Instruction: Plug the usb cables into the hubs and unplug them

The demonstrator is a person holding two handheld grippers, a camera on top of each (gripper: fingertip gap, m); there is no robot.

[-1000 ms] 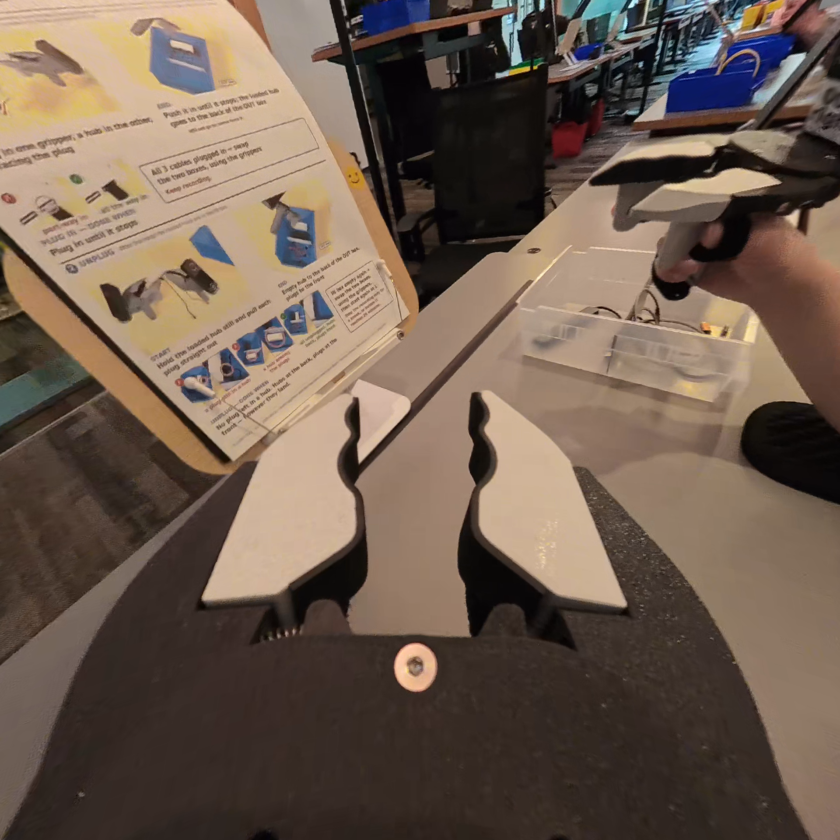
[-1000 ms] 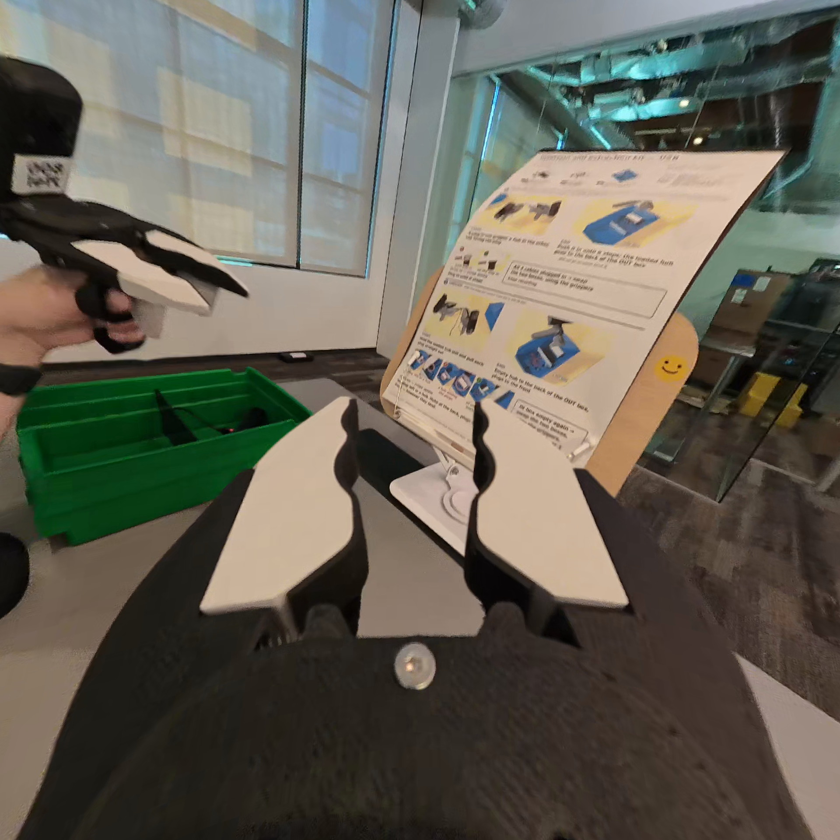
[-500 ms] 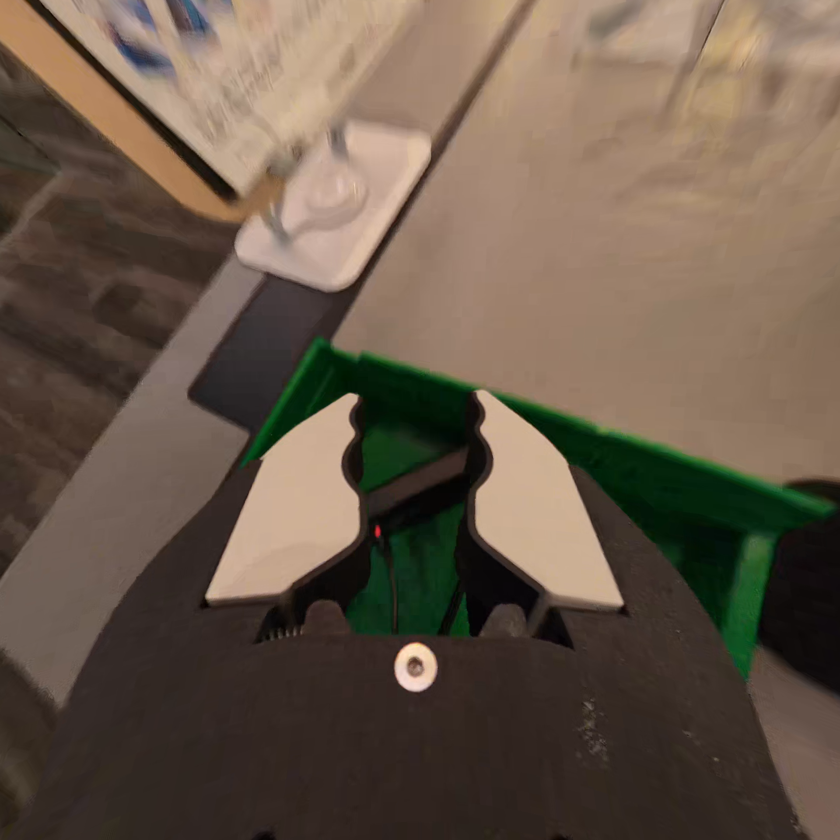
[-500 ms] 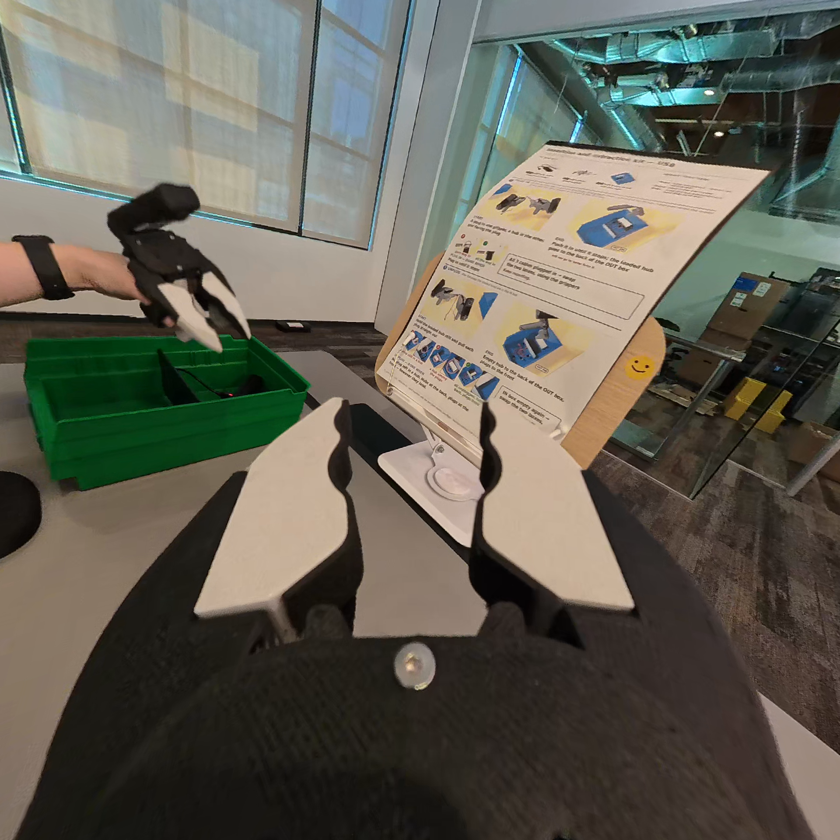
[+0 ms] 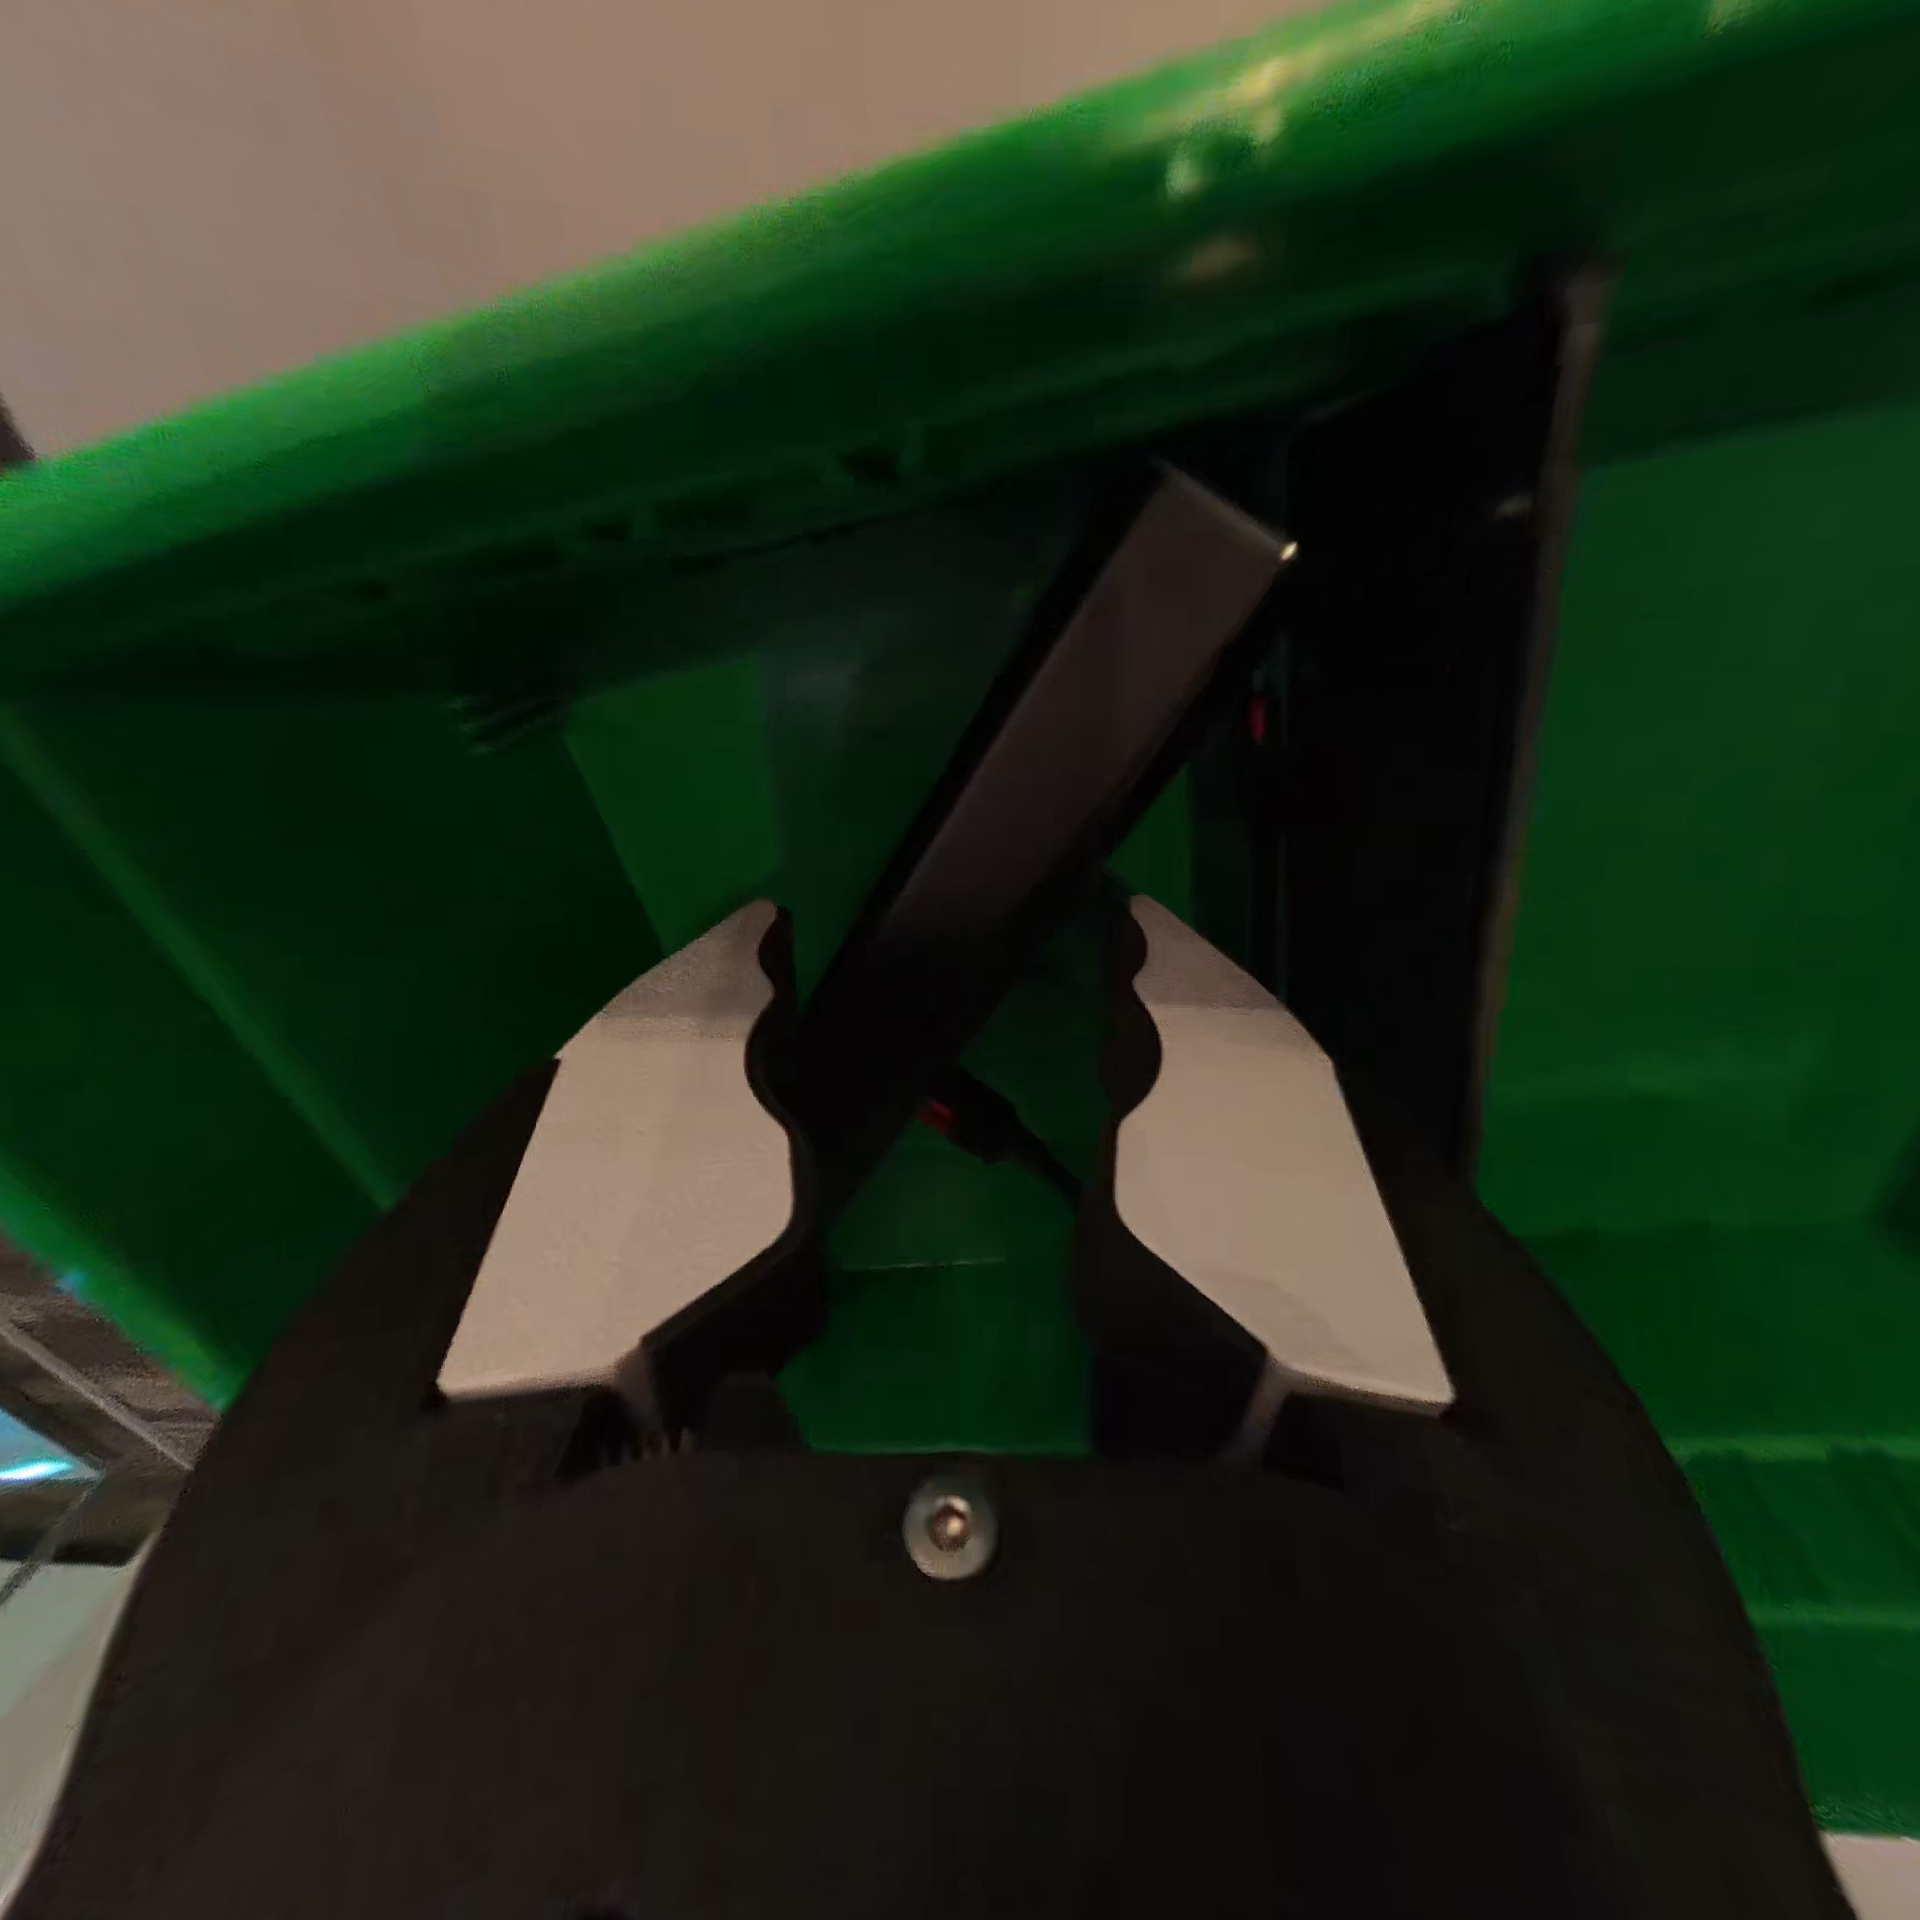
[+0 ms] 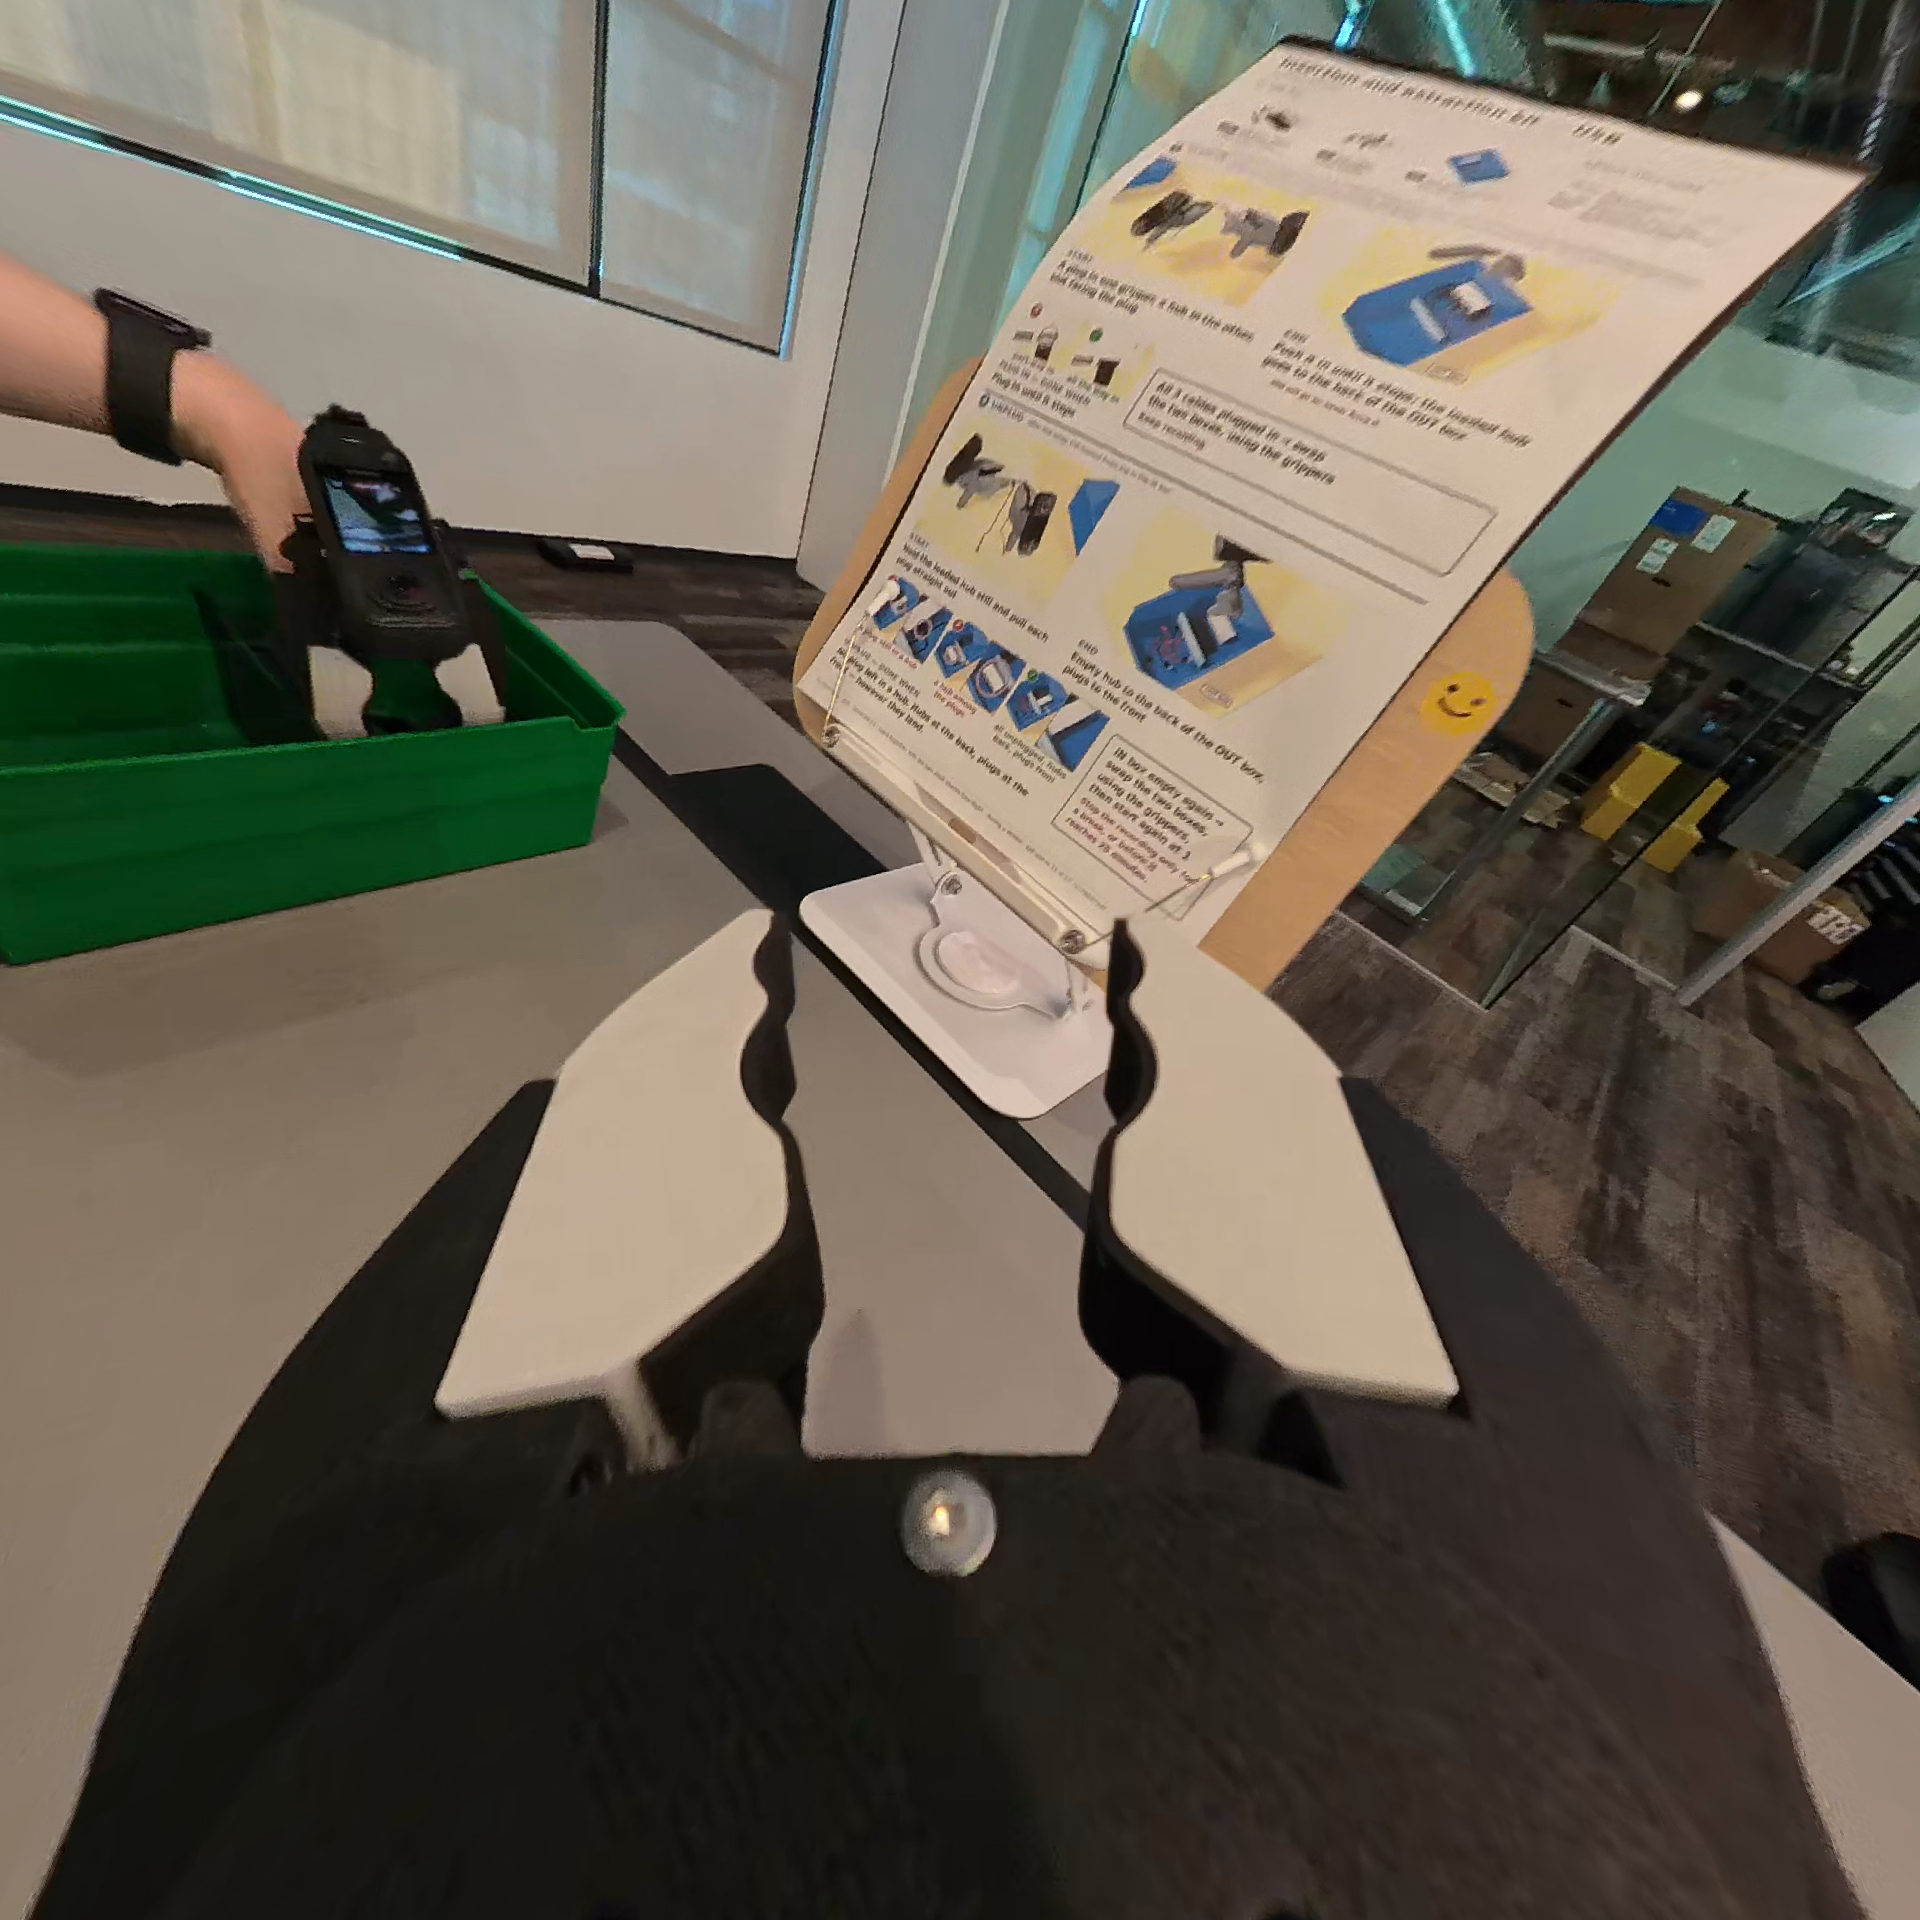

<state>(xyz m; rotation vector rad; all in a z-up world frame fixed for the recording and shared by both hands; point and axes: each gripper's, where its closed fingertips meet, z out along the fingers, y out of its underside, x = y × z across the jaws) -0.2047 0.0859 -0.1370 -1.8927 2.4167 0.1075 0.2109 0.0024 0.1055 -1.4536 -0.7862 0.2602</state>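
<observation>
My left gripper (image 5: 951, 925) is open and reaches down inside the green bin (image 5: 727, 343). A slim dark hub (image 5: 1070, 748) lies slanted between its fingers, close against the left one. A thin black cable with a red mark (image 5: 997, 1127) runs by the right finger. My right gripper (image 6: 945, 935) is open and empty above the grey table (image 6: 312, 1091). In the right wrist view the left gripper (image 6: 384, 582) dips into the green bin (image 6: 312, 821) at the far left.
A black divider (image 5: 1392, 727) splits the bin to the right of the hub. An instruction board (image 6: 1247, 468) on a white stand base (image 6: 966, 987) is ahead of the right gripper near the table's edge. A person's wrist with a black band (image 6: 145, 374) holds the left gripper. My right fingertips sit around 50 cm from my left ones.
My left gripper swung from the table down into the green bin and now straddles the hub. My right gripper stayed open and dropped slightly toward the table.
</observation>
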